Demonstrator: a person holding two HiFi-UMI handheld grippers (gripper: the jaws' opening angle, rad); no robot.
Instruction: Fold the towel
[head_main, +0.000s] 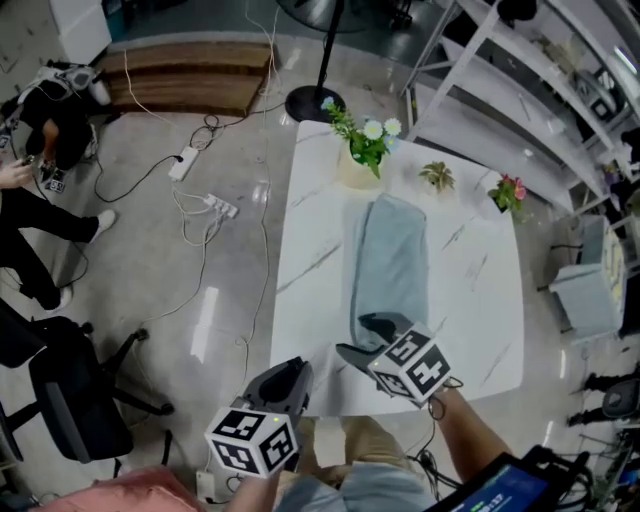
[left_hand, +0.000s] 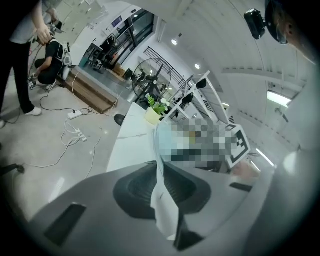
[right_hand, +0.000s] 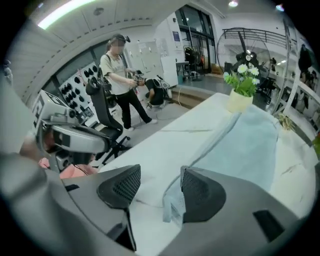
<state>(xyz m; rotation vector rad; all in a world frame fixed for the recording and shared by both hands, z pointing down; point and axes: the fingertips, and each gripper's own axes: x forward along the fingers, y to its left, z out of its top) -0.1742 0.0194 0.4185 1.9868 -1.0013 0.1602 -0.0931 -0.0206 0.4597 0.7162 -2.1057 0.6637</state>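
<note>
Nearest the person, two grippers were out, each with one marker cube. The left gripper (head_main: 292, 368) hung over the near left corner of the single white marble table (head_main: 320, 240). Its jaws were nearly closed, with only a thin pale slit between them, and no part of the towel showed in them. The right gripper (head_main: 368, 338) was angled down over the near end of the one pale blue towel (head_main: 390, 260). Its two jaws stood wide apart. In the right gripper view the towel's near corner lay on the table against the inner face of the right-hand jaw, not pinched. The towel lay as one long narrow strip down the middle of the table, running away from the person. Past its far end stood one vase of white flowers (head_main: 362, 150). To that vase's right were two small potted plants (head_main: 437, 177), one green and one with pink blooms. On the floor to the left stood one black office chair (head_main: 70, 390). Farther off lay two white power strips (head_main: 222, 207) with their cables, and beyond the table was the round base of one fan stand (head_main: 314, 102).
</note>
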